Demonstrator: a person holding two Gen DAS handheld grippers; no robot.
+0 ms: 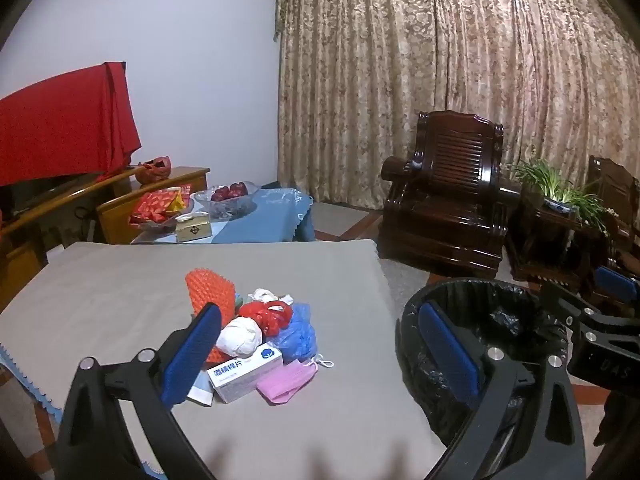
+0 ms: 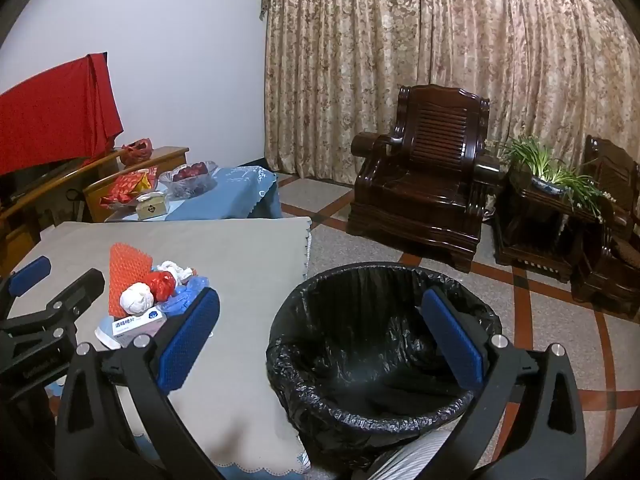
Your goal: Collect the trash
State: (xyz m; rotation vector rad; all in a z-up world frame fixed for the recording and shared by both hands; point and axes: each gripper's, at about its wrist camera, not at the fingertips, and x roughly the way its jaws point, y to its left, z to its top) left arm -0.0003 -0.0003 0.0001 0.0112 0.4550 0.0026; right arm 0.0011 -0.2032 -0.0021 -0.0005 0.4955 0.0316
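Left gripper (image 1: pixel 320 354): jaws spread wide, nothing between the pads — raised over the grey-clothed table (image 1: pixel 120 280).
Right gripper (image 2: pixel 328 340): jaws equally wide apart, empty, above the bin's rim.
Trash pile (image 1: pixel 260 332): white box, pink mask, blue and red bags, white wad, orange foam net — heaped mid-table.
Bin (image 2: pixel 360 360): black-lined, on the floor just beside the table's right edge.

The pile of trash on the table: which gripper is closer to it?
Left. The left gripper, open, hovers right over the pile; the right gripper, open too, hangs off to the side by the bin.
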